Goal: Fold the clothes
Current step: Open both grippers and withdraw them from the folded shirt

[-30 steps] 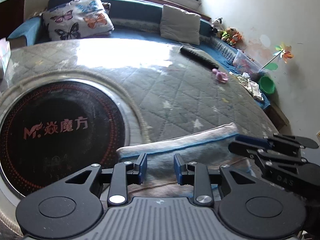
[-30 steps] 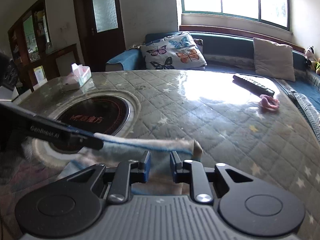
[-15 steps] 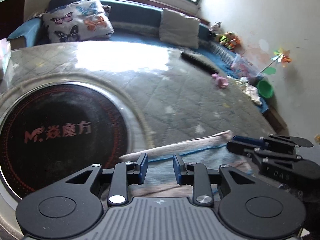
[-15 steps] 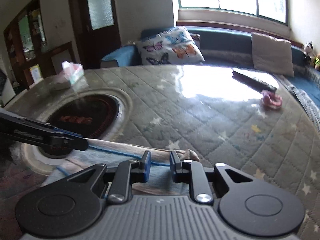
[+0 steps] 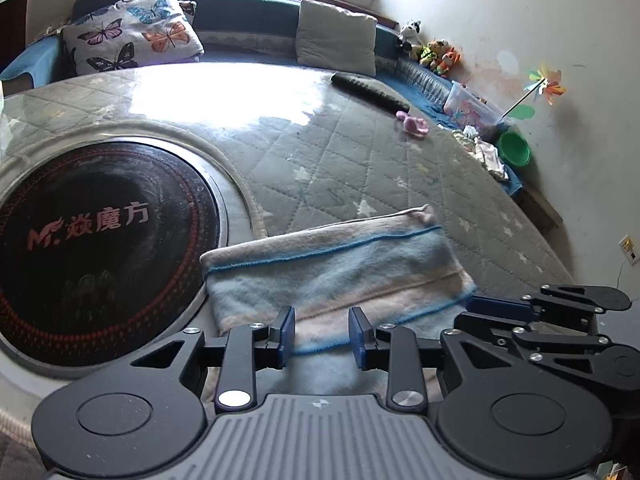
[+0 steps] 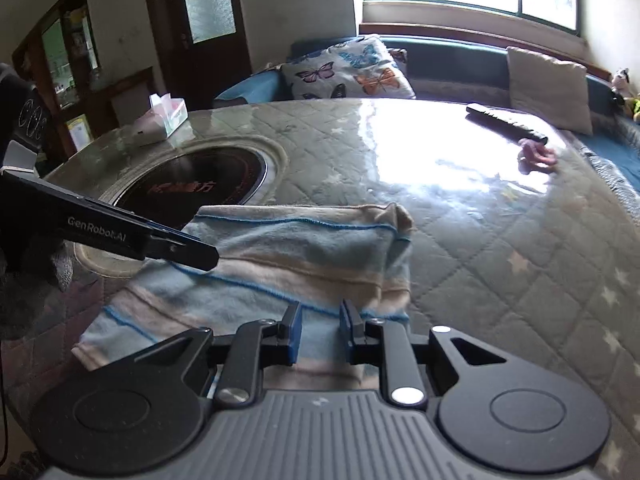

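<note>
A blue and cream striped cloth [image 5: 336,268] lies folded flat on the quilted table, also in the right wrist view [image 6: 288,264]. My left gripper [image 5: 322,338] is open, its jaws either side of the cloth's near edge, holding nothing. My right gripper [image 6: 319,332] is open over the cloth's near right edge, holding nothing. The right gripper shows in the left wrist view [image 5: 496,308] at the cloth's right corner. The left gripper shows in the right wrist view [image 6: 200,252] over the cloth's left part.
A black round hotplate [image 5: 92,240] is set in the table, left of the cloth. A remote control [image 5: 368,90] and a pink toy [image 5: 414,124] lie at the far side. A tissue box [image 6: 166,118] stands at the far left. A sofa with cushions [image 5: 336,38] lies beyond.
Both grippers have drawn back and up from the cloth. The cloth, seen edge-on before, now lies flat and fully in view. The jaws have opened a little wider.
</note>
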The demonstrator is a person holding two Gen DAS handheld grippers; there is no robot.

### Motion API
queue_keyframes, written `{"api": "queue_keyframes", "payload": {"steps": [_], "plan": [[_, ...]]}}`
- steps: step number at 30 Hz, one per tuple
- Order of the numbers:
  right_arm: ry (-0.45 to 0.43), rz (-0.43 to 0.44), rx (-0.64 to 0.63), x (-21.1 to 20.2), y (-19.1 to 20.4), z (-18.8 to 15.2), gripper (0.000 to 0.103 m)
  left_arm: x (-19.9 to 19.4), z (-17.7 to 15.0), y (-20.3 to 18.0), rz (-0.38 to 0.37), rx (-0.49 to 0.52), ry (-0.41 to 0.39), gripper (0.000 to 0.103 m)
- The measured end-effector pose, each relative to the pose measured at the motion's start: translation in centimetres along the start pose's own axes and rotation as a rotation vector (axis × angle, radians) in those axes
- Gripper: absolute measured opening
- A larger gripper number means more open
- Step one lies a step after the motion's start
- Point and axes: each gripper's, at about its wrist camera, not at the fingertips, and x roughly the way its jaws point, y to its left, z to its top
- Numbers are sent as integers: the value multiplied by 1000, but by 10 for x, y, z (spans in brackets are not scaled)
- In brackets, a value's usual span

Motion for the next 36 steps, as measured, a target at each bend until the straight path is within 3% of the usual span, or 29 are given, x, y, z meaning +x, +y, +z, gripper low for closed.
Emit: {"api": "queue_keyframes", "payload": {"steps": [6,12,18,24,31,36], "plan": [[-27,46,-41,-29,22,-17,20,-23,-30,-11,-13,42,-4,33],[27,36,-38,-33,29,-42,20,-45,-59,-22,-15,90,-14,33],[-28,53,-55,-50,44,-39,21,-63,-74,-39,-8,169,-68,33],[-11,65,-117,-44,64,-48,21,-59,-94,-48,8,228,-45,33],[-30,65,-143,-53,70,-48,21,-70,-93,-49,11,213,-80,34],[-23,88,-152,-47,74,-52,25,-64,-100,-46,27,209,-51,37]]}}
